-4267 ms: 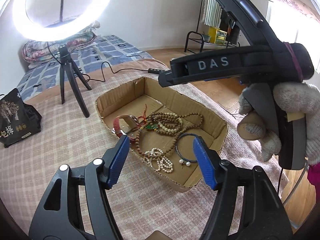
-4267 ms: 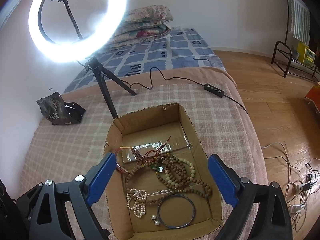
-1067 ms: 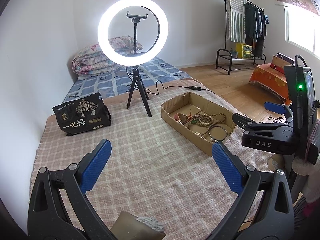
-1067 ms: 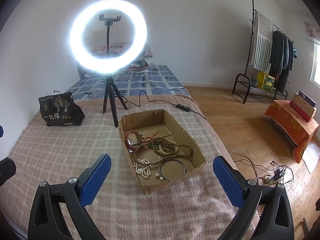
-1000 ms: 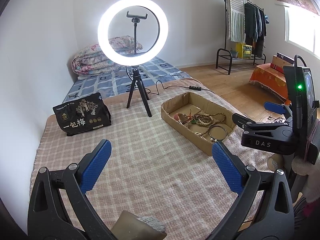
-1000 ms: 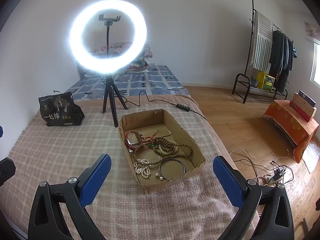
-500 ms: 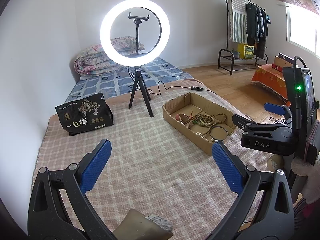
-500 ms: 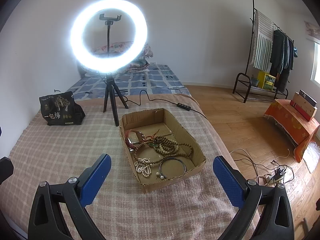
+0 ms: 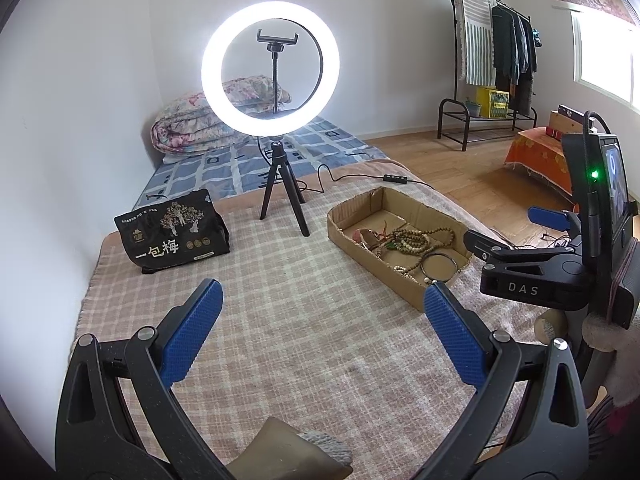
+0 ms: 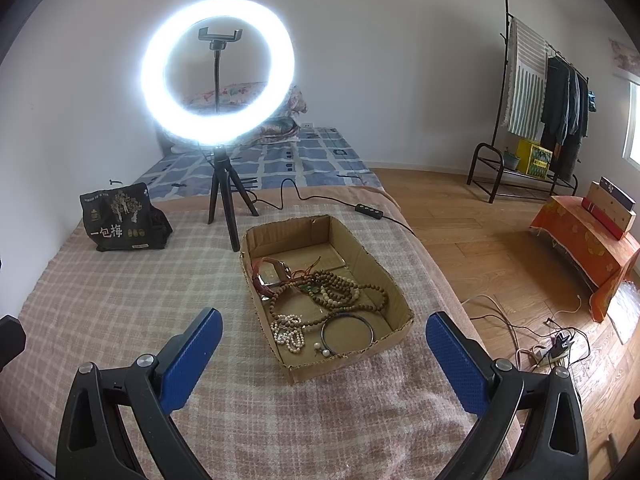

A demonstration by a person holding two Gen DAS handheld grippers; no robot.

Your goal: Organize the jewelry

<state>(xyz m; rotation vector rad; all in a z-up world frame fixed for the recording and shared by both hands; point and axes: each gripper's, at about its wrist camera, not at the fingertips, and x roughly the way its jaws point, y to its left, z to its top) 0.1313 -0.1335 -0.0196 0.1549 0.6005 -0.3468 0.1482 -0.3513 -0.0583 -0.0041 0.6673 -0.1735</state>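
Observation:
A shallow cardboard box (image 10: pixel 288 236) lies on the checked blanket with jewelry in it. Inside are brown wooden bead strands (image 10: pixel 340 288), a white bead string (image 10: pixel 288 330), a dark bangle (image 10: pixel 347 330), two small pearls (image 10: pixel 322 349) and a red strap piece (image 10: pixel 266 276). My right gripper (image 10: pixel 324 324) hovers open just short of the box's near end, with nothing between its blue pads. My left gripper (image 9: pixel 320 300) is open and empty over bare blanket, left of the box (image 9: pixel 360 248). The bangle (image 9: pixel 440 265) shows there too.
A lit ring light (image 10: pixel 218 72) on a tripod stands just behind the box. A black bag (image 10: pixel 120 220) sits far left. A cable with a switch (image 10: pixel 370 210) runs off the bed's right edge. Wooden floor with loose wires (image 10: pixel 560 344) lies to the right.
Since about four seconds ago both grippers have drawn back and up from the box, and the left jaws have spread wider. Over the last second the views have barely shifted.

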